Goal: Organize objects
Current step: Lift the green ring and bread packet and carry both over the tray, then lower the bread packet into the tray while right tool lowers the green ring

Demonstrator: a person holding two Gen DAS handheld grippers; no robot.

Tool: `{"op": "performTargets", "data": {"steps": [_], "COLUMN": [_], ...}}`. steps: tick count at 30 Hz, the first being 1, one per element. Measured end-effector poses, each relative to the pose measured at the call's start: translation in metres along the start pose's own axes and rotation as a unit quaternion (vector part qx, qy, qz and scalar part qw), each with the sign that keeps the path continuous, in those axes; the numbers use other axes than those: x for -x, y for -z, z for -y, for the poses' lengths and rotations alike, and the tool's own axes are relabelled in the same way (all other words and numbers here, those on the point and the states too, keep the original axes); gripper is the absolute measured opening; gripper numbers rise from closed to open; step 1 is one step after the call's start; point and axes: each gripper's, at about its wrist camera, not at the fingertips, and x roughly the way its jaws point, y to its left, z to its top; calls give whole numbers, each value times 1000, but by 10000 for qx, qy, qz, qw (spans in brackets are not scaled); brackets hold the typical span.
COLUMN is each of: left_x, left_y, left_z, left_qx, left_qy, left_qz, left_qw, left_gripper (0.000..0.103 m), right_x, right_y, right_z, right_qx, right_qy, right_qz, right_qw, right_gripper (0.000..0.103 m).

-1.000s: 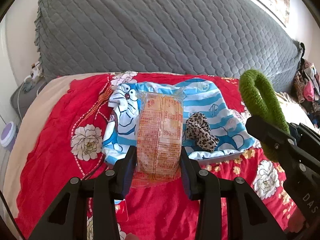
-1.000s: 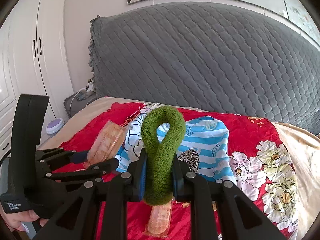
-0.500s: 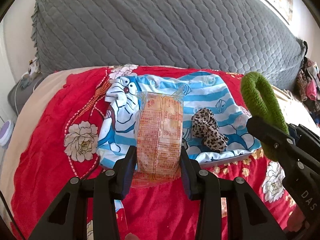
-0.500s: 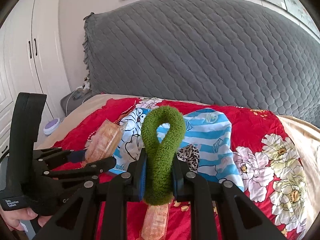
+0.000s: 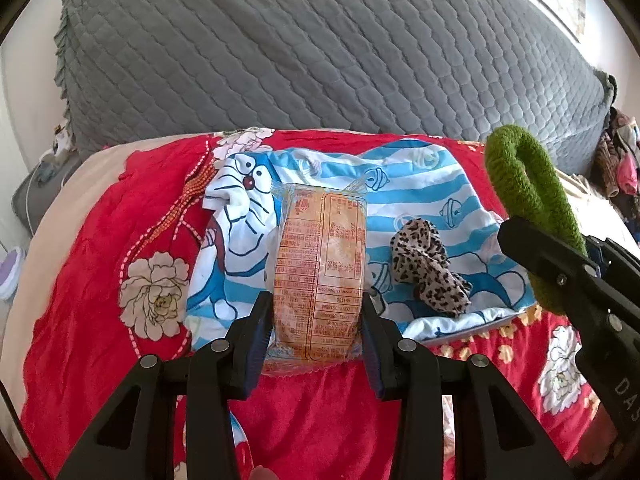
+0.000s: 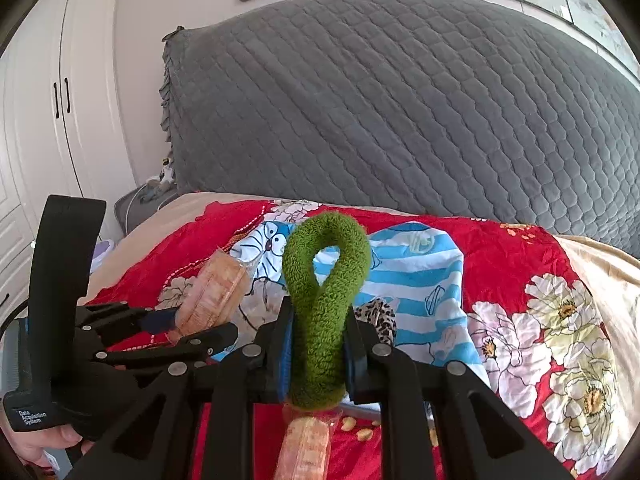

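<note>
My left gripper [image 5: 318, 316] is shut on an orange snack packet [image 5: 320, 276], held above the red floral bedspread [image 5: 88, 280]. The same packet [image 6: 212, 296] shows at the left of the right wrist view, in the left gripper [image 6: 188, 330]. My right gripper [image 6: 318, 336] is shut on a green fuzzy hair loop [image 6: 324, 300], which stands up between its pads; that loop [image 5: 528, 204] also shows at the right edge of the left wrist view. A leopard-print scrunchie [image 5: 430, 266] lies on a blue-striped cartoon cloth [image 5: 420, 196]. A second snack packet [image 6: 306, 446] lies under the right gripper.
A grey quilted headboard cover [image 5: 320, 52] rises behind the bed. White wardrobe doors [image 6: 48, 120] stand at the left, with a grey nightstand [image 6: 138, 202] beside the bed. Loose clothes [image 5: 618, 160] pile at the far right. A hand [image 6: 40, 446] holds the left gripper's handle.
Both grippers have come forward and down toward the cartoon cloth, which now looks larger and nearer. Their grips on the packet and the green loop are unchanged.
</note>
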Motion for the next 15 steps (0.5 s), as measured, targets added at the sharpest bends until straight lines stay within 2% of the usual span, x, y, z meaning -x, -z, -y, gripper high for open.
{"op": "performTargets", "data": {"steps": [15], "left_x": [-25], "left_y": [-17], "left_z": [-6], "left_qx": [-17], "left_qy": [-44], "left_qz": [49], "left_qw": [10000], "left_gripper": [42], "right_x": [-36], "right_y": [3], "right_z": [4], "right_qx": [-136], "right_qy": [-110], "right_qz": [94], "right_qw": [9998], "right_gripper": [20]}}
